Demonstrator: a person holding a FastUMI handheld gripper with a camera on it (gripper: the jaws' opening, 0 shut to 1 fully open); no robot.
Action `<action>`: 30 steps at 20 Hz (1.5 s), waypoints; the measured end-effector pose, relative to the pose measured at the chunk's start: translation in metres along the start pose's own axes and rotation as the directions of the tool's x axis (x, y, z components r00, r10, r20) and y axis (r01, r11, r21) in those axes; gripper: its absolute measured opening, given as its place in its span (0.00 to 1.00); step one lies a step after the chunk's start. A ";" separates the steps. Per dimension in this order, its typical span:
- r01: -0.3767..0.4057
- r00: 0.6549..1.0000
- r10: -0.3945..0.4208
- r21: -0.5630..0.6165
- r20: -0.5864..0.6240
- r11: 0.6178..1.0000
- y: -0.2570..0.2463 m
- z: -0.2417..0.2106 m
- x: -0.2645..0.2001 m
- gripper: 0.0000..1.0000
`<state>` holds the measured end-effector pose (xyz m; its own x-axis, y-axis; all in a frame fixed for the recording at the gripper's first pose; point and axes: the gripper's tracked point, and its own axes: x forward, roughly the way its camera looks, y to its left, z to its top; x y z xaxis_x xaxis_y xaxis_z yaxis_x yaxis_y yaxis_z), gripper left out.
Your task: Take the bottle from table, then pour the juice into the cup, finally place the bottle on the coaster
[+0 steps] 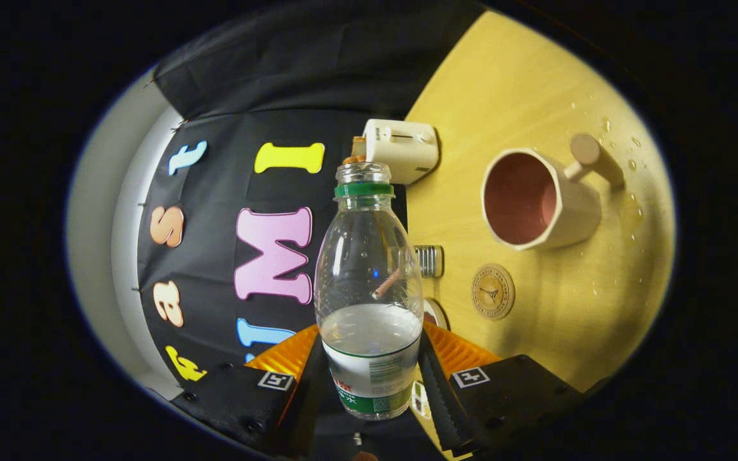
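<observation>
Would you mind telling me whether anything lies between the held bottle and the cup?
Nothing visible does. The gripper is shut on the bottle, cap off; bare table separates it from the cup. The coaster lies beside that path.

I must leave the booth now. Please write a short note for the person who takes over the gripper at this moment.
Gripper: shut on the bottle, uncapped, partly filled with clear liquid, lifted and tilted.
Cup: on the table beyond the fingers, looks empty; droplets on the table near it.
Coaster: bare, between the cup and the fingers.
Done: bottle taken.
Left: pouring, as far as I can tell, then bottle onto the coaster.
</observation>
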<state>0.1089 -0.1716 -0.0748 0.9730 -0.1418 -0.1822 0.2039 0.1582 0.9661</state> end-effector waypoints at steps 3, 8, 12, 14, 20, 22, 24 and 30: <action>-0.018 1.000 0.020 -0.197 0.010 0.980 0.007 -0.001 -0.002 0.74; -0.011 0.997 0.049 -0.512 0.061 0.859 0.028 -0.003 -0.001 0.74; 0.033 0.995 0.048 -0.724 0.091 0.689 0.041 -0.004 0.000 0.74; 0.059 0.993 0.050 -0.815 0.108 0.577 0.046 -0.007 0.002 0.74; 0.118 0.989 0.064 -0.967 0.135 0.226 0.050 -0.028 0.027 0.74; 0.160 0.983 0.067 -0.977 0.171 0.145 0.043 -0.031 0.038 0.74; 0.197 0.975 0.082 -0.976 0.205 0.096 0.038 -0.032 0.050 0.75; 0.248 0.966 0.052 -0.965 0.253 0.087 -0.003 -0.040 0.086 0.75</action>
<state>0.1958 -0.1451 -0.1010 0.9230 -0.3765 -0.0795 0.3639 0.9212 -0.1376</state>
